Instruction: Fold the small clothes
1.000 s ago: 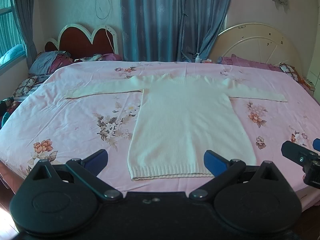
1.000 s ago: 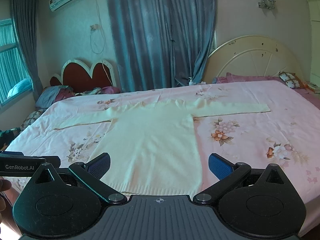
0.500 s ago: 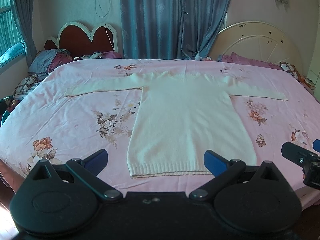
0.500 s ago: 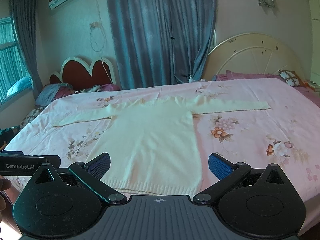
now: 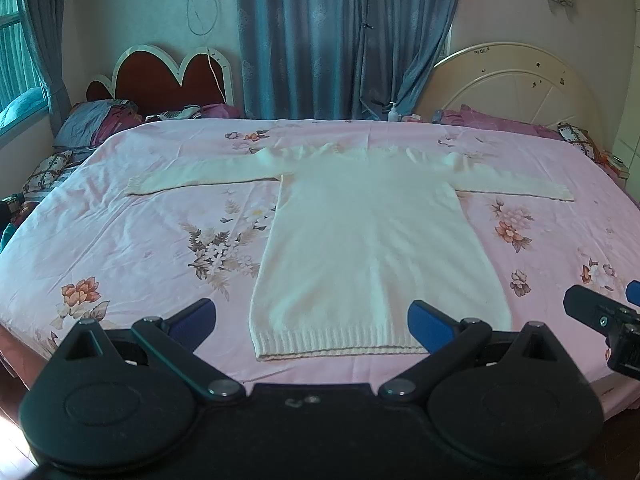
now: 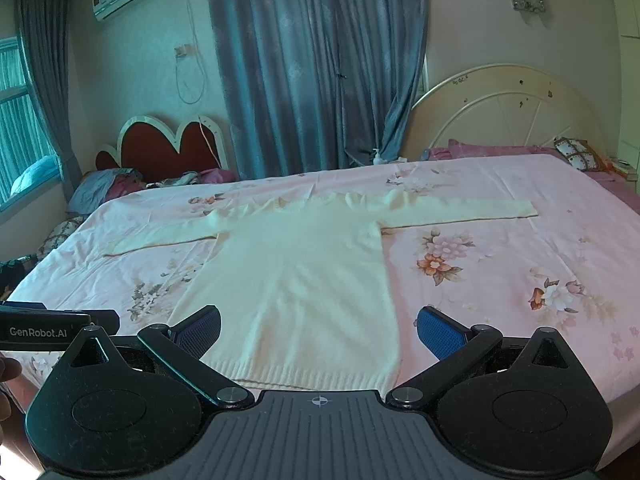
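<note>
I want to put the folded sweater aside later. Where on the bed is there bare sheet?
Bare pink sheet lies on both sides of the cream sweater, below each spread sleeve, and between its collar and the far edge. The far corners are crowded: pillows by the red headboard, cushions by the cream one.

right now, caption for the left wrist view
Open left tool poised above the hem of a cream sweater spread flat on a pink floral bed.

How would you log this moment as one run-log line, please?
stage: before first fold | sweater: flat on bed, sleeves spread | left gripper: open, empty | right gripper: open, empty
</note>
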`<state>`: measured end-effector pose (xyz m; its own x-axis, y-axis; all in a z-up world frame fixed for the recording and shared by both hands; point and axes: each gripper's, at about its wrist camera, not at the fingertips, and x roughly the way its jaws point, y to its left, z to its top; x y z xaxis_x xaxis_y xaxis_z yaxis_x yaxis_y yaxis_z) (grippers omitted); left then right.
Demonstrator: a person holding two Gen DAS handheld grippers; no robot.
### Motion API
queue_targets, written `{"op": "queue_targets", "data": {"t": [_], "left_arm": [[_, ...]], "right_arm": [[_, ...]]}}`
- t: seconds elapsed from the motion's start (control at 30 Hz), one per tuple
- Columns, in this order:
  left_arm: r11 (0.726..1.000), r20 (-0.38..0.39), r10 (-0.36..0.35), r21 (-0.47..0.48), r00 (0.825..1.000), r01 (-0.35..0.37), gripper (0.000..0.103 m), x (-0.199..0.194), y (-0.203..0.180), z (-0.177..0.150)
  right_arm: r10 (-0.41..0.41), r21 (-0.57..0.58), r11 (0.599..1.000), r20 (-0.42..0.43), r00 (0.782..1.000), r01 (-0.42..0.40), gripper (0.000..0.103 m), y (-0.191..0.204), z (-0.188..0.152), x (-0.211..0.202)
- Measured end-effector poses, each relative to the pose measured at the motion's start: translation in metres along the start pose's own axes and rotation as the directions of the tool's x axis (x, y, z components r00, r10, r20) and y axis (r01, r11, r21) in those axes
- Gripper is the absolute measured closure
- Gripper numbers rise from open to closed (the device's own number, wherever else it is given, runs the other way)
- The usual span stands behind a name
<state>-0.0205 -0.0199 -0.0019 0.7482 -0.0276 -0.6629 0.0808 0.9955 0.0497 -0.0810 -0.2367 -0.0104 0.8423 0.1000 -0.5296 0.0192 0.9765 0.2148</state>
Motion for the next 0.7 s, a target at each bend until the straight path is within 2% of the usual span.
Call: {"op": "queue_targets", "data": {"t": [0.37, 0.7], "left_arm": [[1.000, -0.001, 0.003, -0.002, 1.000, -0.003, 0.001, 0.005, -0.001, 0.003], [0.999, -0.022, -0.008, -0.034, 1.000, 0.007, 0.001, 0.046, 0.001, 0.024]], "right_arm": [[-0.025, -0.011, 1.000, 0.000, 1.000, 0.025, 0.000, -0.006, 0.006, 0.013], [-0.048, -0.021, 0.999, -0.015, 0.999, 0.048, 0.000, -0.014, 0.013, 0.046]]}}
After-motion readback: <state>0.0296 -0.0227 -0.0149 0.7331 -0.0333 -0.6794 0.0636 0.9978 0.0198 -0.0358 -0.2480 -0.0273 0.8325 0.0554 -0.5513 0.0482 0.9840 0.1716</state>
